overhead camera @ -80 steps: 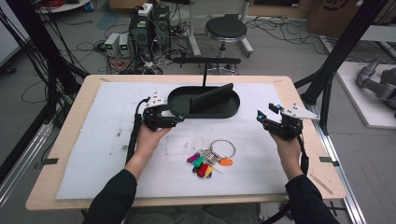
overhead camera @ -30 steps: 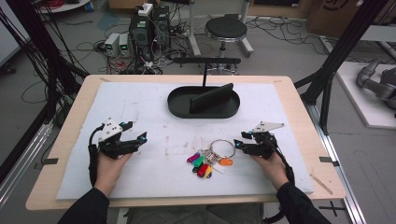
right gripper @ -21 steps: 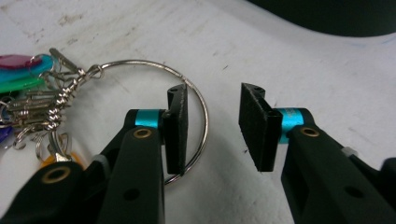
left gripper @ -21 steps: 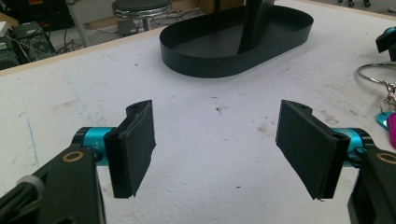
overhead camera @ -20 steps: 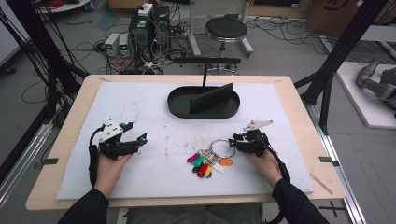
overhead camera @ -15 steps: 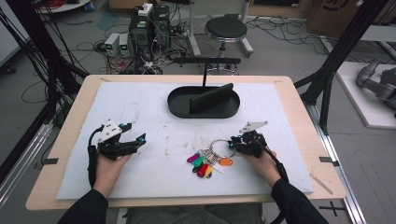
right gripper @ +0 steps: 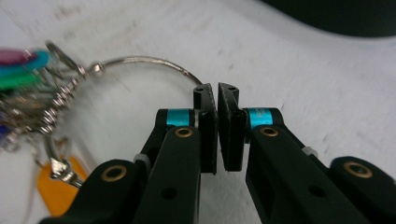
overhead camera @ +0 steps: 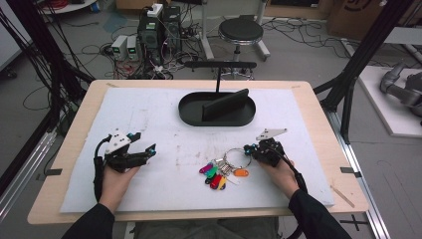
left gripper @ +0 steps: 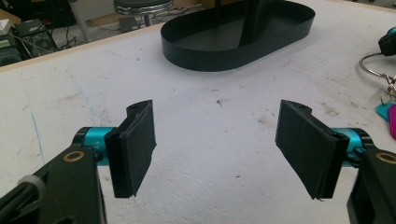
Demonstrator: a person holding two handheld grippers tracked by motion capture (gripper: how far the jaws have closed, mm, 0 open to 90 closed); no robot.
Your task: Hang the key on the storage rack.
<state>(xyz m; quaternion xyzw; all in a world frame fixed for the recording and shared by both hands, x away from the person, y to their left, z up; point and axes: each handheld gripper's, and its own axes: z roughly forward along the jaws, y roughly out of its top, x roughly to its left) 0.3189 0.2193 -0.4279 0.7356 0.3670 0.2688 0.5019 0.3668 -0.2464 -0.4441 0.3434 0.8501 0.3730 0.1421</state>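
Right gripper (overhead camera: 250,149) having edged leftward, jaws just closing on large silver key ring (right gripper: 140,63) with coloured tags; left gripper (left gripper: 217,140) resting wide open, gripping nothing

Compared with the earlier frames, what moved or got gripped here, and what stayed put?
The right gripper slid left to the key ring, and its jaws have just been closing; they now pinch the ring's wire. The left gripper stays open and still on the mat; the black tray is unmoved.
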